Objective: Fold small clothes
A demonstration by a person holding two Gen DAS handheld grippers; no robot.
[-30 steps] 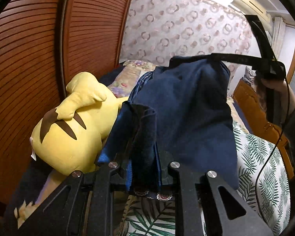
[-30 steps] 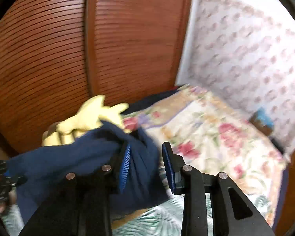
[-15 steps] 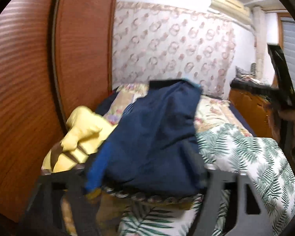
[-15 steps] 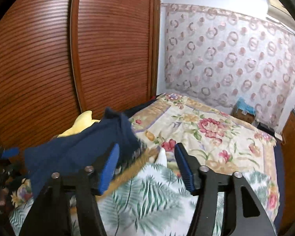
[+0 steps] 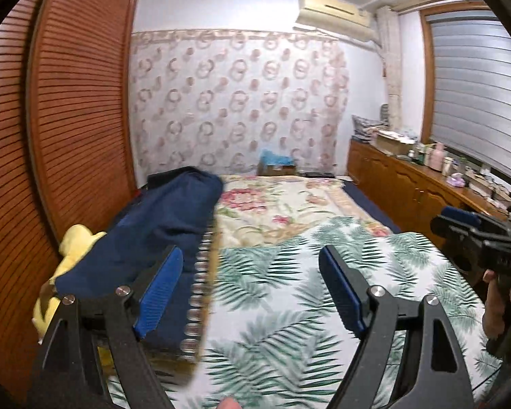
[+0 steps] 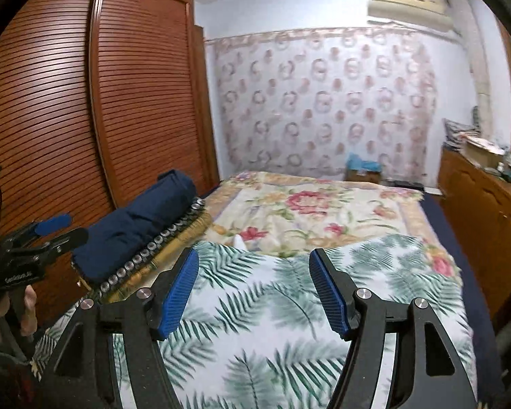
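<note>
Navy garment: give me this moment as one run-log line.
navy garment: folded, at bed's left edge | left claw: open, empty | right claw: open, empty | both just opened

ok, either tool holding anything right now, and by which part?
Nothing is held. The left tool and right tool have just been opening and stand empty over the leaf-print blanket. The navy garment lies loose along the bed's edge.

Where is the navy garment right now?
The navy garment lies folded at the bed's left edge beside the wooden wardrobe, left in both views, on the yellow plush toy, clear of both grippers.
</note>
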